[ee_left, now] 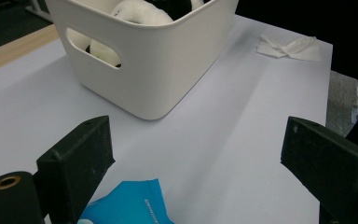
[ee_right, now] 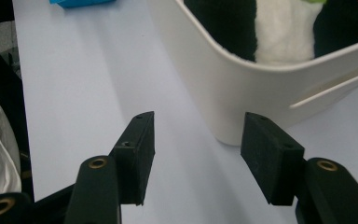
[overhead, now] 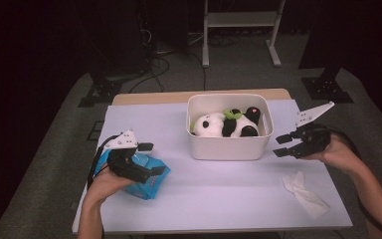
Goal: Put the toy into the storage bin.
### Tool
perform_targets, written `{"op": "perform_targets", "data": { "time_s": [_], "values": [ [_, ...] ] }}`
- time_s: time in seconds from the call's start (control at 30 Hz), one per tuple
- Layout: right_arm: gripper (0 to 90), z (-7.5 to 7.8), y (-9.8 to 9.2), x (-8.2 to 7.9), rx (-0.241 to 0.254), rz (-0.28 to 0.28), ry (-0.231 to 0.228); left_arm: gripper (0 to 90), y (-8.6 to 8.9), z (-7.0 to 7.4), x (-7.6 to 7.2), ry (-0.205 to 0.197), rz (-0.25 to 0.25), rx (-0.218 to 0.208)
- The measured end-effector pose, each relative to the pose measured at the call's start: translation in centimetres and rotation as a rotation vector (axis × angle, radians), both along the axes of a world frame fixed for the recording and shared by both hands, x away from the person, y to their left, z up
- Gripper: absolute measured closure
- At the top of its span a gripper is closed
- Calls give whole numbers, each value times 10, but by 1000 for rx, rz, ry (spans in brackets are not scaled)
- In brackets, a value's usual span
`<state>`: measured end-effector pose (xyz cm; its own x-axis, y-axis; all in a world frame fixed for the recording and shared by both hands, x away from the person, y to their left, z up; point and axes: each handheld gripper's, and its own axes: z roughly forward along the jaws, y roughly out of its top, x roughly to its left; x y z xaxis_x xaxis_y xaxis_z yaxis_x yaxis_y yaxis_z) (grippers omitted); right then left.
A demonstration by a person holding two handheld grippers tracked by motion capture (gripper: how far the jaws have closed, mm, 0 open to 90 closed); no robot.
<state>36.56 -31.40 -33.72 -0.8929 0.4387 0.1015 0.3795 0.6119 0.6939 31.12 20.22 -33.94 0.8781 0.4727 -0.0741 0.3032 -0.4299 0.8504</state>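
My left gripper (overhead: 148,158) rests with its jaws spread wide over the blue packet (overhead: 146,177) at the near left of the surface (overhead: 219,189), nothing pinched between them, though the packet's corner lies just under the left jaw; to pick it up well I would lower squarely so both pads meet the soft wrapper, not skid off its crinkled edge; in the middle stands the white bin (overhead: 229,147) with the panda toy (overhead: 226,124) lying inside; my right gripper (overhead: 284,145) hovers just beside the bin's right wall, jaws released and holding nothing; I judge it should keep clear of the rim so the bin stays put; near the right front edge lies a crumpled tissue (overhead: 306,193), well apart from the bin, likely the next thing worth collecting.
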Motion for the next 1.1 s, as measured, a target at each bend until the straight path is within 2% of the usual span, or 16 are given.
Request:
{"op": "perform_targets", "data": {
  "time_s": [0.67,1.1],
  "values": [
    [418,-41,-19,-23,16,-50,41,79,0,-1,-1,0,4,9],
    [417,-58,-25,-38,44,-68,52,79,-1,-1,-2,2,4,11]
  ]
}}
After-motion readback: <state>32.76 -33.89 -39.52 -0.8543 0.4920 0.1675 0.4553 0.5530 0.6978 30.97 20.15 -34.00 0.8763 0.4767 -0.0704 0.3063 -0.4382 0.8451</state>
